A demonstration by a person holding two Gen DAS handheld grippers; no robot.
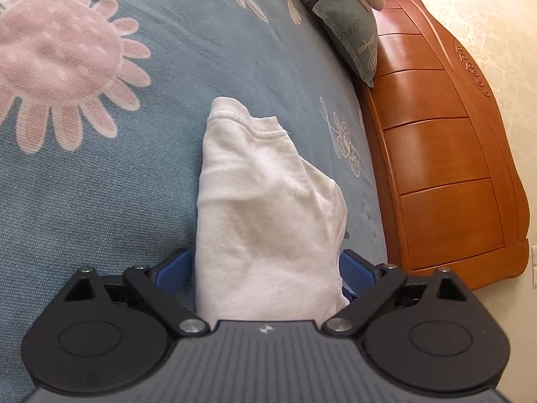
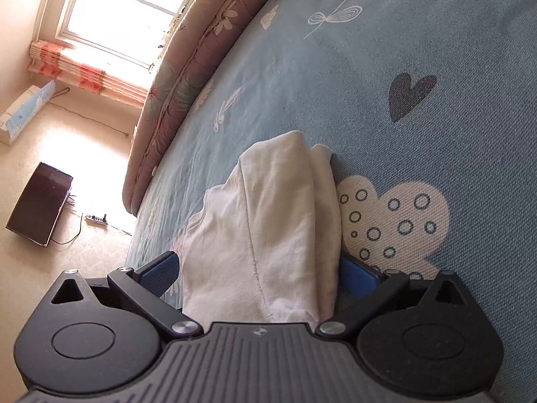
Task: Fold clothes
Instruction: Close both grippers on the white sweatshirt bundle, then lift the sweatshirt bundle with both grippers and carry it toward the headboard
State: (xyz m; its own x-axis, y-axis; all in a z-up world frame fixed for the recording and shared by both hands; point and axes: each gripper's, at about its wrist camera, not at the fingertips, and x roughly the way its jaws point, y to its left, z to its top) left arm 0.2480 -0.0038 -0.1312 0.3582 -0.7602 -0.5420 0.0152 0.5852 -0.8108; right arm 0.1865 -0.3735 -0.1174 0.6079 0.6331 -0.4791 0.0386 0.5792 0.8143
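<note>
Two hand-held grippers frame our view, each with black linkage arms and blue finger pads. Our left hand-held gripper [image 1: 265,268] has its jaws spread wide, and the folded white cotton garment [image 1: 265,201] lies between them on the blue-grey woven bedspread with pink and white flowers [image 1: 100,201]; whether the pads touch the cloth we cannot tell for sure, but they do not look pressed into it, so we read it as released. The garment's ribbed edge points away from us, toward the far side of the bed. Beyond it stand an orange-brown wooden headboard [image 1: 436,154] and a grey-green printed pillow [image 1: 352,37] leaning against it. Our right hand-held gripper [image 2: 261,268] is likewise spread wide, with the other end of the white garment [image 2: 268,235] lying between its blue pads, a stitched seam running along the cloth. Just beside the garment on the bedspread [image 2: 335,84] is a cream heart with small rings [image 2: 396,221], and farther off a dark heart [image 2: 409,95]. At the bed's edge lies a rolled floral quilt [image 2: 188,84], with a bright window [image 2: 124,3] beyond and a dark flat screen [image 2: 40,201] on the floor.
</note>
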